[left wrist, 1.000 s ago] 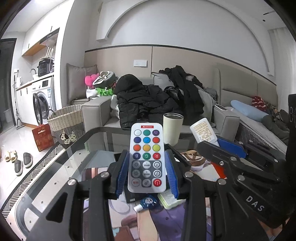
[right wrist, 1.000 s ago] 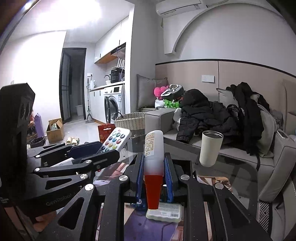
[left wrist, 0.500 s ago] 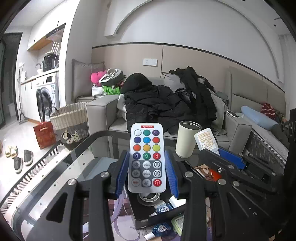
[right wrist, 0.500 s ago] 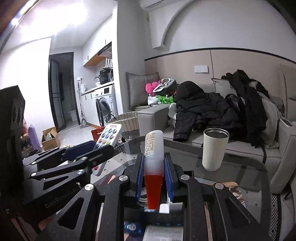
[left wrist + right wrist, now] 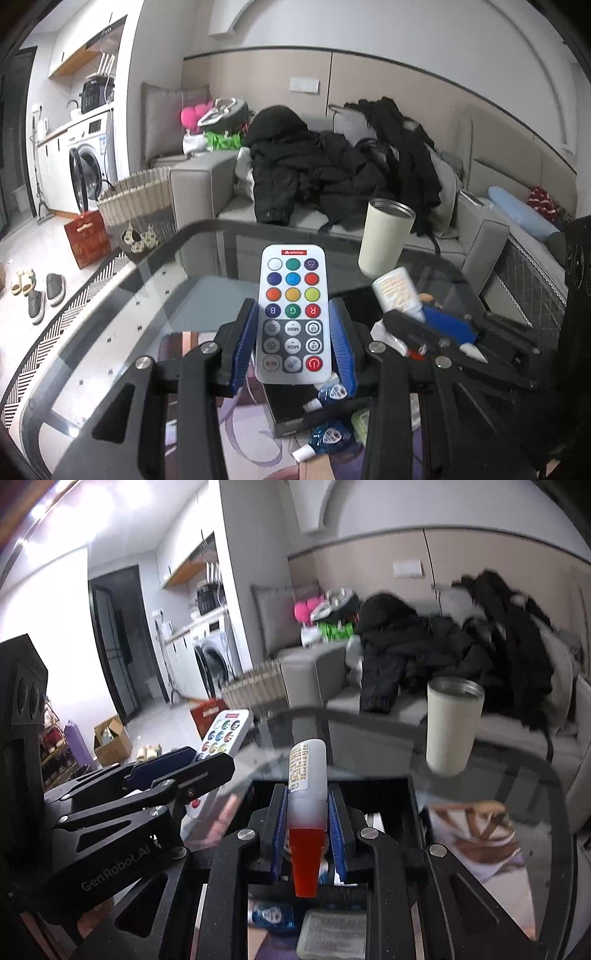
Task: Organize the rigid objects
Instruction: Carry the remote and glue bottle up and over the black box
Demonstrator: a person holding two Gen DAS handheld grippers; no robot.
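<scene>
We hold a white remote control [image 5: 293, 314] in our left gripper [image 5: 293, 345]; its blue pads [image 5: 243, 345] press on both long edges of the lower half, and the coloured buttons face the camera, with the red power button at the bottom. The remote stands up above the glass table [image 5: 122, 317]. In our right gripper [image 5: 307, 829] we grasp a white bottle with a red cap [image 5: 306, 812]; the blue pads [image 5: 279, 823] close on it where the white body meets the cap, and the cap points down toward the camera. Below this bottle we see a black box [image 5: 332, 786] on the table, and at its near side lie a small blue packet [image 5: 271, 915] and a grey labelled pack [image 5: 332, 938]. From the left wrist view, two blue packets [image 5: 328, 435] lie beside the black box under the remote. A cream tumbler [image 5: 386, 238] with a metal rim stands near the far edge of the table. Behind the table is a grey sofa [image 5: 199, 184] with black jackets [image 5: 314, 166] piled on it, and a woven basket [image 5: 135, 199] stands on the floor to the left.
</scene>
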